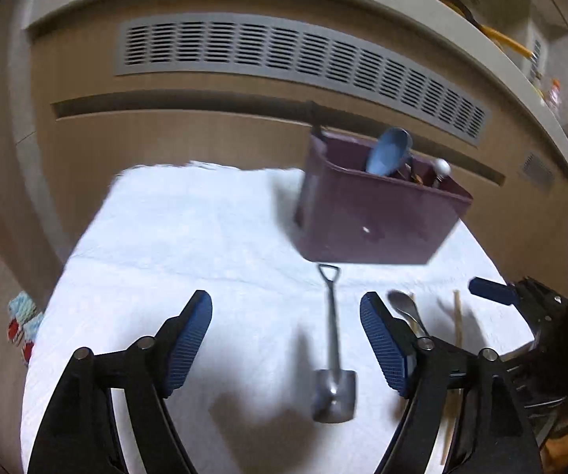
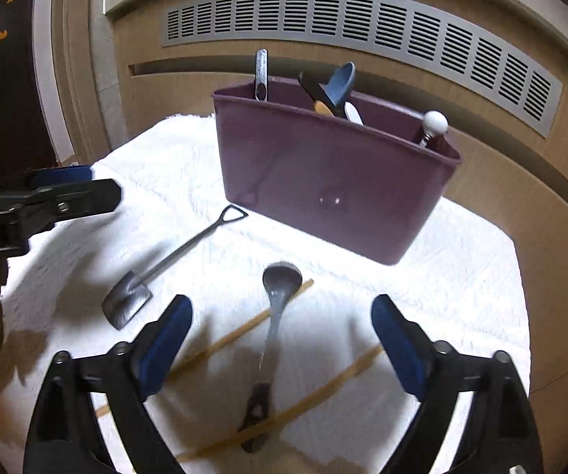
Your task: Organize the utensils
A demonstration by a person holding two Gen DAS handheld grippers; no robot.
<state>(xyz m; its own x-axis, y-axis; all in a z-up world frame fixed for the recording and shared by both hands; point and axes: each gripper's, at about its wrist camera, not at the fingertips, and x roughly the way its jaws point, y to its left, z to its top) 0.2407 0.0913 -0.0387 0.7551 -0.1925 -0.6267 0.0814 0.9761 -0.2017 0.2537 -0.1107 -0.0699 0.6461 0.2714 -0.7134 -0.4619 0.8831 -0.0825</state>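
A maroon bin [image 1: 370,221] [image 2: 323,181] stands on a white towel [image 1: 189,245] [image 2: 461,276] and holds a blue spoon [image 1: 388,150] [image 2: 341,81], a white-knobbed utensil [image 2: 435,122], a metal handle [image 2: 261,73] and other pieces. A small metal shovel-shaped spoon [image 1: 333,355] [image 2: 157,272] lies on the towel between the fingers of my open left gripper [image 1: 285,308]. A metal spoon [image 2: 274,316] [image 1: 404,308] and two wooden chopsticks [image 2: 244,331] [image 1: 457,316] lie under my open right gripper [image 2: 282,308]. Neither gripper holds anything.
Behind the towel stands a wooden cabinet front with a grey slatted vent [image 1: 303,59] [image 2: 363,23]. The right gripper's body [image 1: 540,316] shows at the left view's right edge; the left gripper [image 2: 46,201] shows at the right view's left edge. Colourful items [image 1: 23,324] lie off the towel's left.
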